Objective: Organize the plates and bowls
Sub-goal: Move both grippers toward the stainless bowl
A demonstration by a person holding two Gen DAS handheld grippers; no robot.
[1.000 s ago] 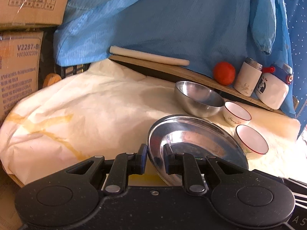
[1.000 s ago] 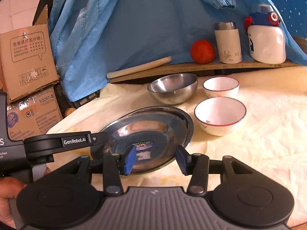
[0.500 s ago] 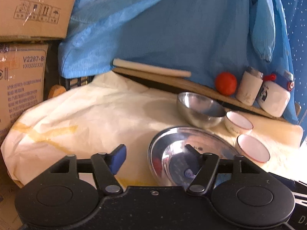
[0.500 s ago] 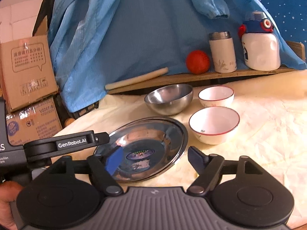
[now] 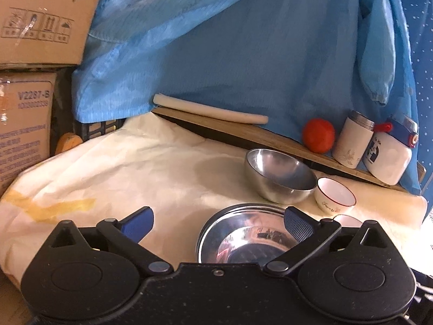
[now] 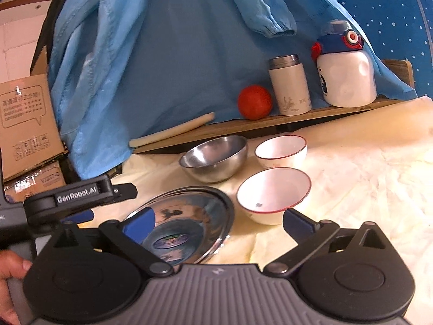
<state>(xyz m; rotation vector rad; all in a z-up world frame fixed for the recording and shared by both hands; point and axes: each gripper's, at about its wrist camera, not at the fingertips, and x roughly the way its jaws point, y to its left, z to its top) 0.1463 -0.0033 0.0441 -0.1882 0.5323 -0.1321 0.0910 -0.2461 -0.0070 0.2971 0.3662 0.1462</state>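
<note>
- Looking along the left wrist view, the left gripper (image 5: pixel 218 220) had its jaws opening wide, with nothing pressed between the pads; the near rim of the steel plate (image 5: pixel 245 239) lay between and just beyond them, flat on the cream cloth (image 5: pixel 130 168).
- The plate appeared to be doubled, a second rim showing under the first, though that could not be settled.
- The steel bowl (image 5: pixel 280 174) stood upright behind the plate, mouth up, and a small white bowl (image 5: pixel 335 195) sat just beside it.
- In the right wrist view, the right gripper (image 6: pixel 217 220) also had its jaws opening wide and held nothing; the plate (image 6: pixel 189 216) lay below its left pad, and the nearer white bowl (image 6: pixel 273 193) stood just right of the plate, apart from both pads.
- The farther white bowl (image 6: pixel 281 150) stood behind, beside the steel bowl (image 6: pixel 215 158).
- Judgement: the release of the plate looked complete; both grippers should back off level without nudging the rim.
- Plate and bowls were round, so no long axis applied; all faced upward, the plate lying level.
</note>
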